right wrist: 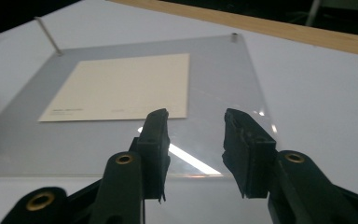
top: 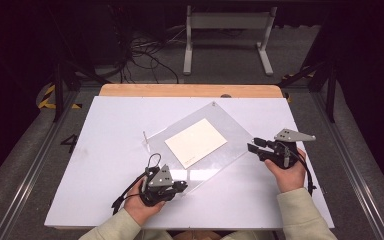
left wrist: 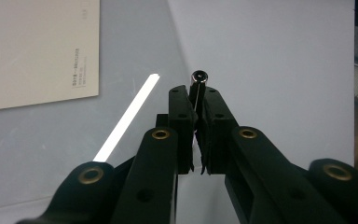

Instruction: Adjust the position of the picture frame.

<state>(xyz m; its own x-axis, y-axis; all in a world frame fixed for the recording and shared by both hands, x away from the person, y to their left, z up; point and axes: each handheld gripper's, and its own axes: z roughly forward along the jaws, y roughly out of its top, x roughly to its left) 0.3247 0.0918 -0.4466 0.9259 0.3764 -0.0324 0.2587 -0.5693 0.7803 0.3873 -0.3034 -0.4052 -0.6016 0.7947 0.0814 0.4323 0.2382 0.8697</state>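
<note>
Left gripper (left wrist: 198,100) pinches a corner bolt (left wrist: 199,77) on the acrylic sheet (top: 230,131); right gripper (right wrist: 193,122) spread; bolt could slip from the narrow grip.

Clear acrylic sheet (top: 220,145) over a cream card (top: 196,142) — white table (top: 105,165) edged in pale wood, black fingers (right wrist: 154,135).

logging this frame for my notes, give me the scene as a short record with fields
surface: white table
main item: clear plastic sheet lying flat, turned at an angle to the table edges
under or in the sheet: cream card near its middle
sheet fittings: thin metal pin standing at one corner, small dark stud at another
left gripper: shut on the sheet's near corner, by the stud
right gripper: open, at the sheet's right edge, holding nothing
hands: one on each gripper, pale sleeves
</note>
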